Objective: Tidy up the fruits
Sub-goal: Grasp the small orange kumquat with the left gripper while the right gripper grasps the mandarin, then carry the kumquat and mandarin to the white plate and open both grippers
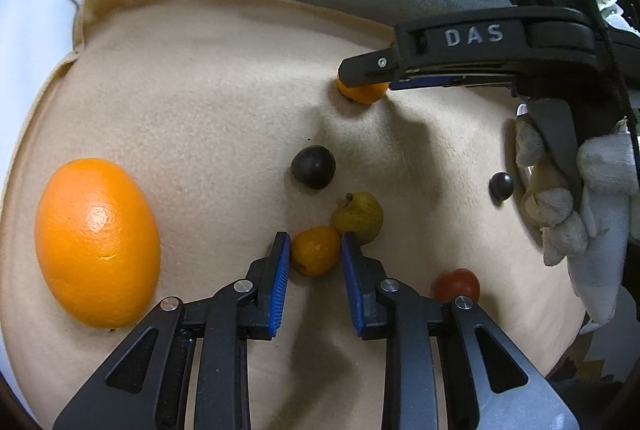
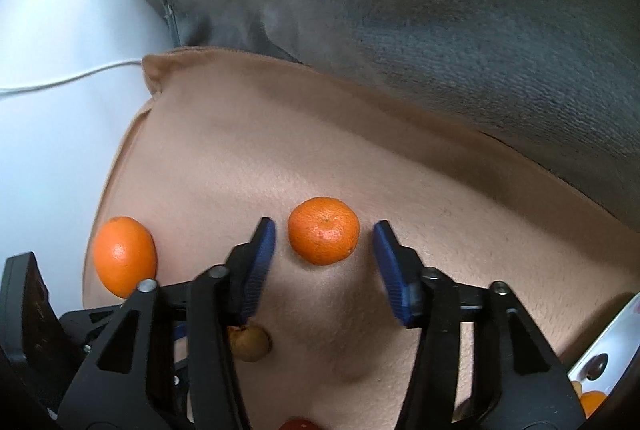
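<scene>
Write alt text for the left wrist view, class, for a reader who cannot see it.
The open left gripper straddles a small orange citrus fruit on a tan blanket, blue pads either side. Nearby lie a green pear, a dark plum, a large orange, a red fruit and a small dark berry. Beyond, the right gripper covers a mandarin.

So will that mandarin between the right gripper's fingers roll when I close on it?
Probably a little: the mandarin is round and sits on soft cloth, untouched between the open right gripper. Its dimpled skin should grip well.
</scene>
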A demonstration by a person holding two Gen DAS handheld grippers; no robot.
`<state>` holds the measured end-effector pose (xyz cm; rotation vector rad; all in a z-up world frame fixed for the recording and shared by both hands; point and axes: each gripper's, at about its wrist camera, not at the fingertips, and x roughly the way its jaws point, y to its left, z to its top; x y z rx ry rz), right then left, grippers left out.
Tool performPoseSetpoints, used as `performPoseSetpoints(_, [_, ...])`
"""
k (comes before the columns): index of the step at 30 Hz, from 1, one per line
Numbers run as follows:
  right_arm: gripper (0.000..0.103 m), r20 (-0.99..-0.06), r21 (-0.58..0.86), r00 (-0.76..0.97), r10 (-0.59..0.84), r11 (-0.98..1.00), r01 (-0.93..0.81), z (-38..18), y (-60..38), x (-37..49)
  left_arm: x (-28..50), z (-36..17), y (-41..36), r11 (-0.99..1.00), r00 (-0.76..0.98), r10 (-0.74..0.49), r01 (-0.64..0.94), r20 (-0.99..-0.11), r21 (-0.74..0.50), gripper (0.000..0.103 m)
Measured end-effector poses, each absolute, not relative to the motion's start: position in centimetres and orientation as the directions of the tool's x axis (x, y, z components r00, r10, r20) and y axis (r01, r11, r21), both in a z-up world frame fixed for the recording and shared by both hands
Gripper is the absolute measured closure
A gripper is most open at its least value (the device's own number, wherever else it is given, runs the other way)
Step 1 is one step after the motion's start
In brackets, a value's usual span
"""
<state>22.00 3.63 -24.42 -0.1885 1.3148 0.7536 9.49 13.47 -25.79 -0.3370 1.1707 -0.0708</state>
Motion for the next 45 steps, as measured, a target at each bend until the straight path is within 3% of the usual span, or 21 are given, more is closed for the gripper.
performPoseSetpoints(3, [0.053,-0.921,0.279,0.054,0.385,0.751,-0.599,-24.7,3.7,21.9,9.4,-26.0,13.7,0.951,0.379,-0.236,-0.097,-0.895,-0.292,0.079])
performPoseSetpoints(8, [0.063,-0.927,0.262,0.052,0.370,0.744,-0.615,-25.0,4.0,21.5,9.6,-26.1,13.8,0.943,0.391,-0.244,-0.119,-0.887,-0.311,0.080])
performPoseSetpoints(25, [0.064,-0.918,0.247,0.085,0.388,0.725,-0.643,-23.0,3.7,20.2,7.8,-23.9,14.4,0.939,0.430,-0.230,-0.138,-0.873,-0.315,0.081])
performPoseSetpoints(45, [0.064,-0.881,0.264,0.184,0.436,0.776,-0.574,-16.8,-7.3,18.9,7.7,-19.5,11.3,0.954,0.460,-0.225,-0.075,-0.859,-0.290,0.082])
